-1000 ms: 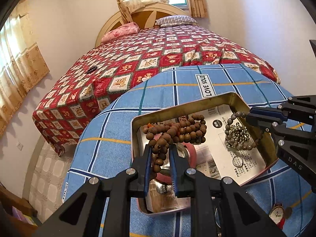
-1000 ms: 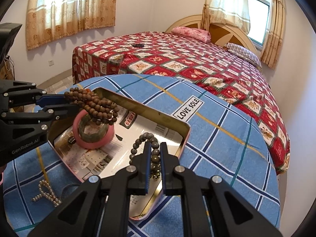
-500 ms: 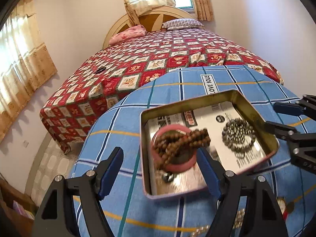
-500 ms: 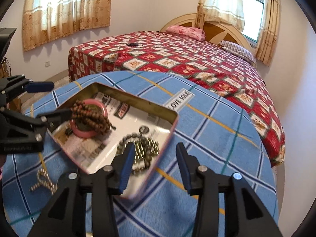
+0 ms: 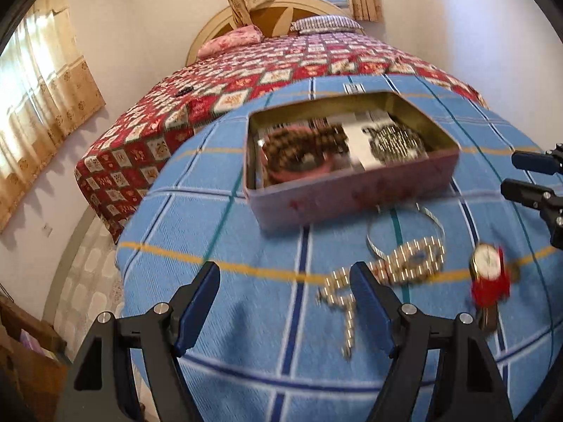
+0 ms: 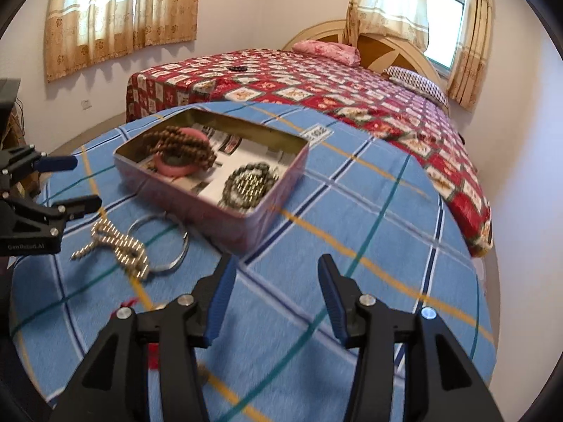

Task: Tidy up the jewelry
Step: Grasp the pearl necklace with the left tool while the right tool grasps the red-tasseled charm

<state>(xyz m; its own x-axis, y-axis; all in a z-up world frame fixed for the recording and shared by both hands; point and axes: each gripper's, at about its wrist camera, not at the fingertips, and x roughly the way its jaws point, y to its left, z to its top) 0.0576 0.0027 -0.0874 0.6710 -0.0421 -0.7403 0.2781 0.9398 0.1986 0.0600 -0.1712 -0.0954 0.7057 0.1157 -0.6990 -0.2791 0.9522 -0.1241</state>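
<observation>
So the tin (image 6: pixel 225 207) sits on the blue checked tabletop (image 6: pixel 352 218) with two pieces already inside: the brown wooden beads (image 6: pixel 183 142) draped over a pink ring (image 6: pixel 176 168) at one end, and the dark shiny bead bracelet (image 6: pixel 251 184) coiled at the other. Paper lines the bottom between them.

What's left is outside the tin, just in front of its near wall. There's a pale pearl-like strand (image 5: pixel 397 267) in a loose tangle, lying partly across a thin silver bangle (image 5: pixel 404 225), and a little watch with a red bit (image 5: pixel 487 267) off to the side. It's motion-blurred, so we can't say what the red part really is.

Both tools are empty with fingers spread wide: the left tool (image 5: pixel 285 302) hovers above the cloth near the loose end of the pearl strand, and the right tool (image 6: pixel 274 292) hangs over bare cloth just short of the tin.

Our guess is the pearl strand goes next. Tips from us:

- Go for the bunched middle, not the thin tail, so the whole strand comes up together.
- The strand overlaps the bangle, so lift straight up and slowly, or the bangle may get dragged along or flicked off.
- Come down with one finger either side of the bunch. The cloth is soft, so pressing too deep could pinch fabric too.
- Drop it in the open paper patch between the two piles so nothing tangles.

The right tool looks best placed for the watch.
</observation>
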